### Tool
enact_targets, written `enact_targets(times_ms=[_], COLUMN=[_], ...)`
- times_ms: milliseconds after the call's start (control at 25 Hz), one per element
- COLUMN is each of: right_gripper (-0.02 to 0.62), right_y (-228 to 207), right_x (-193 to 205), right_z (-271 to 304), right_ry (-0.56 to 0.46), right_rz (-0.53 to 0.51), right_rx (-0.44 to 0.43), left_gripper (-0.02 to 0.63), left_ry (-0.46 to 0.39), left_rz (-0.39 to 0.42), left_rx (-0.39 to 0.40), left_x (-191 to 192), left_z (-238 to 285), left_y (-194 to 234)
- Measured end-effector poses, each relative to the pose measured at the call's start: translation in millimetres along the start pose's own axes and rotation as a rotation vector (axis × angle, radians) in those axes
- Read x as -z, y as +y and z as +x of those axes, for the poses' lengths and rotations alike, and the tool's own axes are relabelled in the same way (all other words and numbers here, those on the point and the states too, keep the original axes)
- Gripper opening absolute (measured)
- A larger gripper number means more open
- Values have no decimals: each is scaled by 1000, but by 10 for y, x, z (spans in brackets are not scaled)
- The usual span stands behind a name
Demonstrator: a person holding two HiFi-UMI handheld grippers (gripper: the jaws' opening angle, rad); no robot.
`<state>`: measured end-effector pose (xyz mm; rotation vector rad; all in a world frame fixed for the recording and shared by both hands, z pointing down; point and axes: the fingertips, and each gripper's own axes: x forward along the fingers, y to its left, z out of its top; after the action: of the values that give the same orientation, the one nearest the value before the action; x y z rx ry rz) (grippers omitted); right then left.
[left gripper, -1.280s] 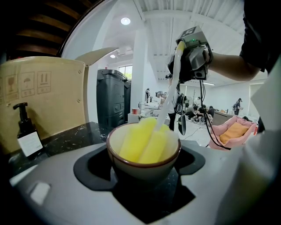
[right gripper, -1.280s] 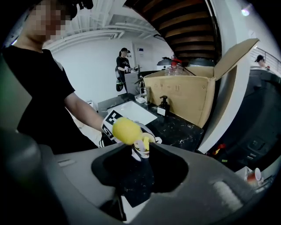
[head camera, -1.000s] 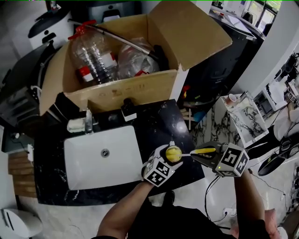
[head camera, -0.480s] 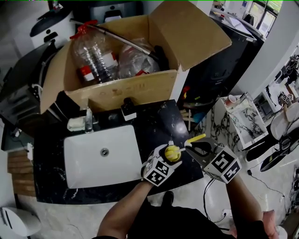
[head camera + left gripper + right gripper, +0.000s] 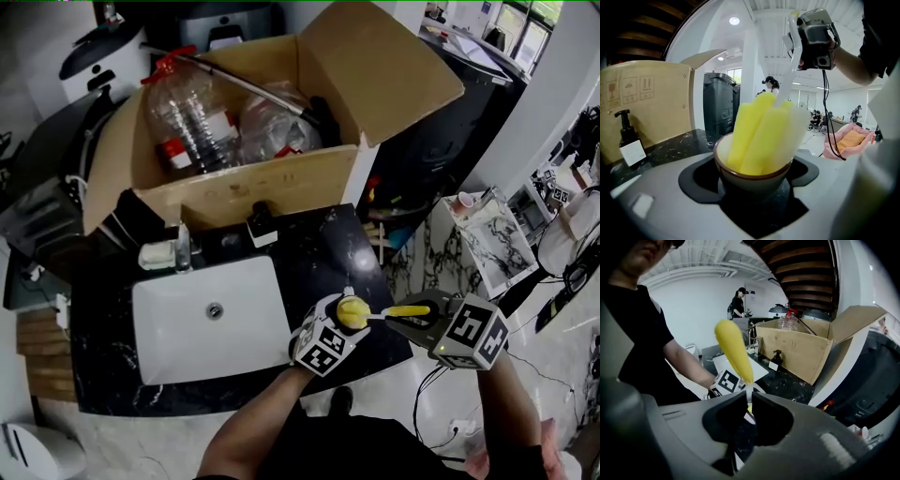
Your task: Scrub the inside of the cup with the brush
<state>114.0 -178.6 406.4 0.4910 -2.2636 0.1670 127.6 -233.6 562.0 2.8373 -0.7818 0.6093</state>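
The cup (image 5: pixel 751 180) is clamped between the jaws of the left gripper (image 5: pixel 347 315) and is held above the front right corner of the black counter (image 5: pixel 323 248), just right of the white sink (image 5: pixel 178 328). The yellow foam head of the brush (image 5: pixel 761 133) is seated inside the cup, fills most of it and projects above the rim. The thin white stem of the brush is pinched between the jaws of the right gripper (image 5: pixel 749 404), which are pressed together on it. The yellow handle is extended beyond those jaws.
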Motion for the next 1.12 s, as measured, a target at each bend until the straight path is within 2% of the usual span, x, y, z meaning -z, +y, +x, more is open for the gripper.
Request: enact_targets(times_ms=[160,400,640,840,920,1120], right_gripper=[43,43,34,35,37,35], right_y=[-25,-99,-226,-327,-322,-83], right_x=[-79,-114,-134,-175,-124,-64], right_z=[157,470,484,160,105,83], right_ry=[-84,-184,-144,-137,-114,-44], right_rz=[135,261,201,224,240,233], right_rx=[-42,15,188,278,291,251], left_gripper=[422,422,422,422,422,422], left_ry=[-3,-2,-9,-12,-15,-12], left_rz=[12,28,48,49,48,48], left_rx=[19,59,98,102,101,102], left_x=[-14,-19,-10,2,6,-14], left_z=[-5,-27,-41,-48,-51,-52], left_y=[-34,-74,-94,-80,-80,-92])
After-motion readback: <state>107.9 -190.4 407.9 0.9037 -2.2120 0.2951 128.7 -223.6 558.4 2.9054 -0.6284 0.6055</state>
